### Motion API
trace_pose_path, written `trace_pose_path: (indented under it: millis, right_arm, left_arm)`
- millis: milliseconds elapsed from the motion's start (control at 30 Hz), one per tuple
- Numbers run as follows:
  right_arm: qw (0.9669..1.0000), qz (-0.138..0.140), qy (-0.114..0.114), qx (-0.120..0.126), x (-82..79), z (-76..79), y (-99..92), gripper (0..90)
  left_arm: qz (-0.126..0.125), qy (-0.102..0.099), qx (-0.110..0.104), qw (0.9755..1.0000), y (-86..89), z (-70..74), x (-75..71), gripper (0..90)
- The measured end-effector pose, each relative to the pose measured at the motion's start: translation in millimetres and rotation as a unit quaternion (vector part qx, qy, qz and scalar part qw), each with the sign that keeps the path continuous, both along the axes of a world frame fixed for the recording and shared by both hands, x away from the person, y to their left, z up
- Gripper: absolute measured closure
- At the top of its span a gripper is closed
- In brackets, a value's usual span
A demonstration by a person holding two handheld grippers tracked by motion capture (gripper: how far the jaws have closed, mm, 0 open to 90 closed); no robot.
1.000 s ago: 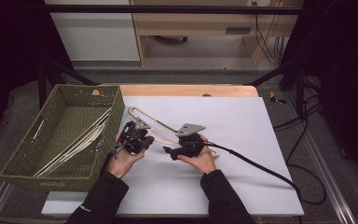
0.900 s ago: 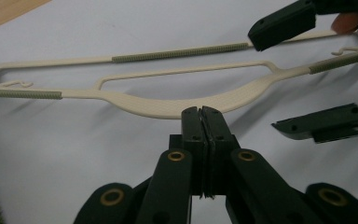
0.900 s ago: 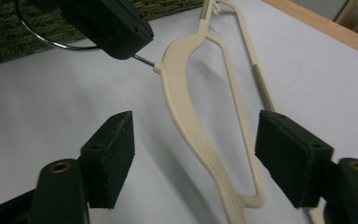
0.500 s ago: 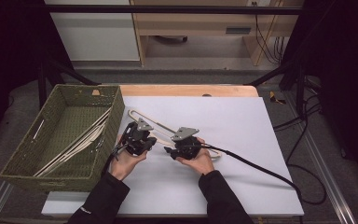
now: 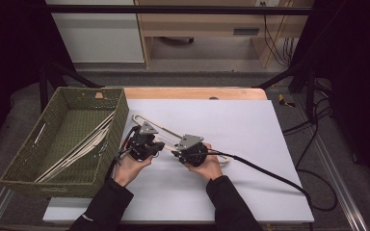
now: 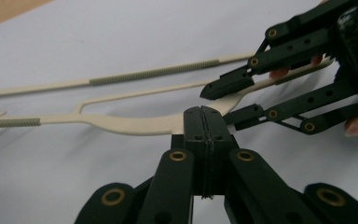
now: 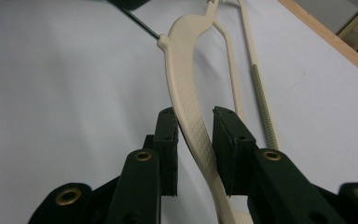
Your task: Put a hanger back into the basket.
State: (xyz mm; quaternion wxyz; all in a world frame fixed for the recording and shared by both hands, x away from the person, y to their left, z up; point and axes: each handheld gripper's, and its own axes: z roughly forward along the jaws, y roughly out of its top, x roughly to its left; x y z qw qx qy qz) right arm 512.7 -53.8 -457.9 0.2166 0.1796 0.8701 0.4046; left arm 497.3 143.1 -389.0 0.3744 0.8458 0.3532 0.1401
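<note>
Bare white table (image 5: 231, 120) lies open right of the hands, while the green basket (image 5: 67, 139) blocks the left.

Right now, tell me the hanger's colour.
Cream hanger, clearest in the right gripper view.

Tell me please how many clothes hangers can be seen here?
At least 3: one hanger lies on the white table between both grippers; at least two hangers lie inside the green basket, where others may be hidden.

Even overhead light, dark surroundings; soft shadows, near tongs (image 6: 204, 140) blurred.
</note>
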Motion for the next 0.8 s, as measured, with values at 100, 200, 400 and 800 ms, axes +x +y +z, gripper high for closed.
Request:
trace_pose_path:
  millis: [100, 200, 400, 800]
  right_arm:
    - [1.0000, 0.001, -0.009, -0.003, -0.8, 0.7, -0.5, 73.5]
    - [0.9998, 0.003, -0.020, -0.003, -0.7, 4.6, -2.7, 75.5]
    - [0.9992, 0.000, -0.040, -0.003, -0.7, 18.6, -9.9, 80.9]
    - [0.9982, -0.025, -0.053, 0.011, -0.3, 45.5, -31.4, 87.0]
  left_arm:
    - [-0.003, -0.013, -0.026, 0.9996, 3.9, 5.9, -2.0, 70.6]
    - [0.003, -0.039, -0.042, 0.9983, 10.6, 15.7, -5.6, 52.0]
    - [0.010, -0.096, -0.084, 0.9918, 25.0, 37.6, -16.9, 24.5]
    - [0.017, -0.109, -0.092, 0.9896, 47.2, 48.2, -22.5, 9.2]
